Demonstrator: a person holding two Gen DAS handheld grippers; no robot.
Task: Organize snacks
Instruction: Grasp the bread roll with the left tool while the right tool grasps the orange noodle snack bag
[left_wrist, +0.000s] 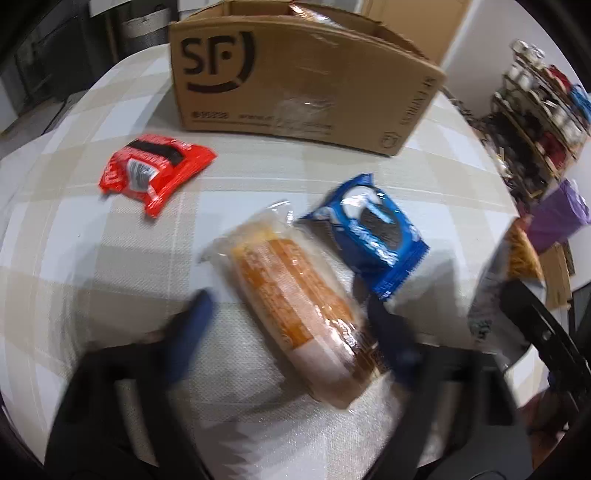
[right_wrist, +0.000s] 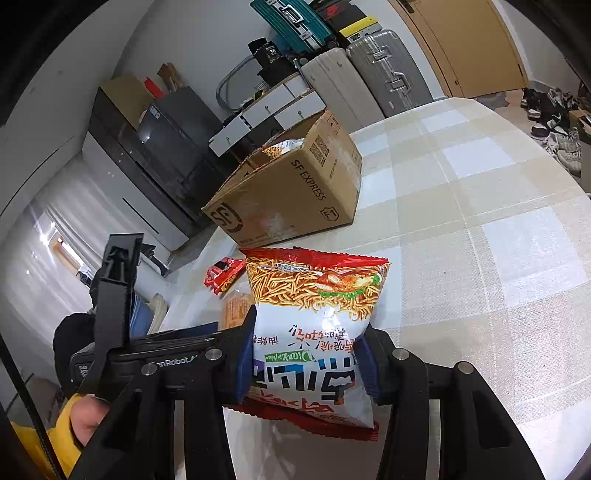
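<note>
Tightly — right fingers (right_wrist: 247, 363) around noodle bag (right_wrist: 314, 321)

I see four snacks and an open cardboard box (left_wrist: 295, 85) marked SF, standing on the checked worktop (left_wrist: 110, 258) with a packet showing inside. A red packet (left_wrist: 155, 170) lies flat in front of the box. A clear-wrapped orange bread roll (left_wrist: 295, 295) lies diagonally, touching a blue cookie packet (left_wrist: 369, 229) beside it. A noodle-snack bag (right_wrist: 314, 332), white with red edges, is held off the worktop, its print upside down.
</note>
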